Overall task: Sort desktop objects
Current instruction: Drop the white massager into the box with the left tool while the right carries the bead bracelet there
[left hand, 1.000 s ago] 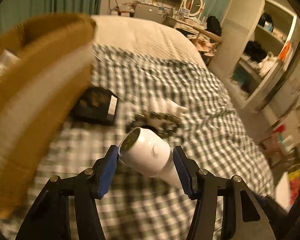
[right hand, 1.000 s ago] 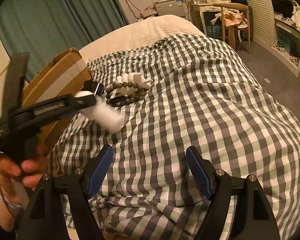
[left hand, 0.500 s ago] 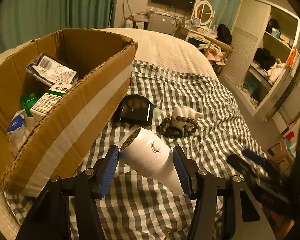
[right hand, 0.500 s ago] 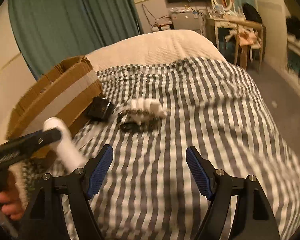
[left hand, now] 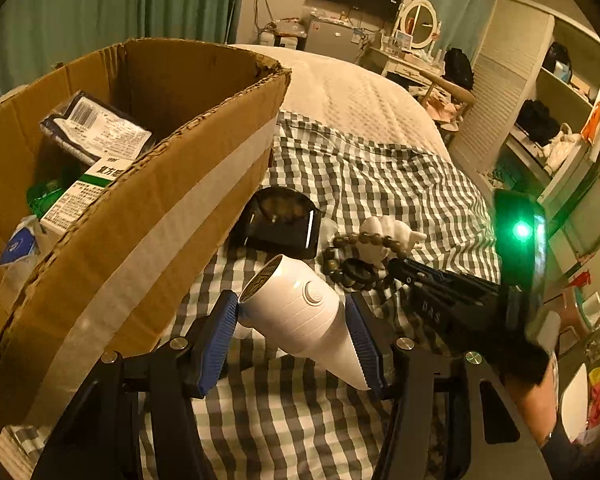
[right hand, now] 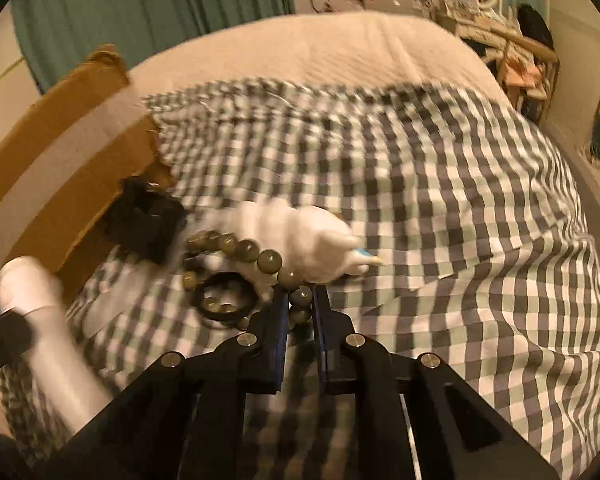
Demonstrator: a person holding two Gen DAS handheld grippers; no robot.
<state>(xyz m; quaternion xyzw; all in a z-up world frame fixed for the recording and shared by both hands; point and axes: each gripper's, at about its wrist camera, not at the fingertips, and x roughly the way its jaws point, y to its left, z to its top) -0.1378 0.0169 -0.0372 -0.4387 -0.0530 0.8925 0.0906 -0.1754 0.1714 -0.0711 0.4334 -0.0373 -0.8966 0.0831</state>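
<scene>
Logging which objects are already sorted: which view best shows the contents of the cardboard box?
The left wrist view: it looks into the open cardboard box, showing a green-and-white carton and a barcoded packet. The right wrist view shows only the box's blurred outer wall, nothing inside.

The cardboard box (left hand: 148,216) stands on the bed (left hand: 352,92), at the left side of the checked cloth (left hand: 380,176). Inside the box lie several packets (left hand: 96,128). Just to the right of the box, on the cloth, lies a small case (left hand: 280,228). To the right of the case lie a shell (left hand: 384,232) and a bead bracelet (left hand: 360,240), which rests partly over the shell. A ring-shaped band (left hand: 358,272) lies before the shell, inside the bracelet. Behind the bed stands a desk (left hand: 404,62) with a mirror (left hand: 420,24) on it.
</scene>
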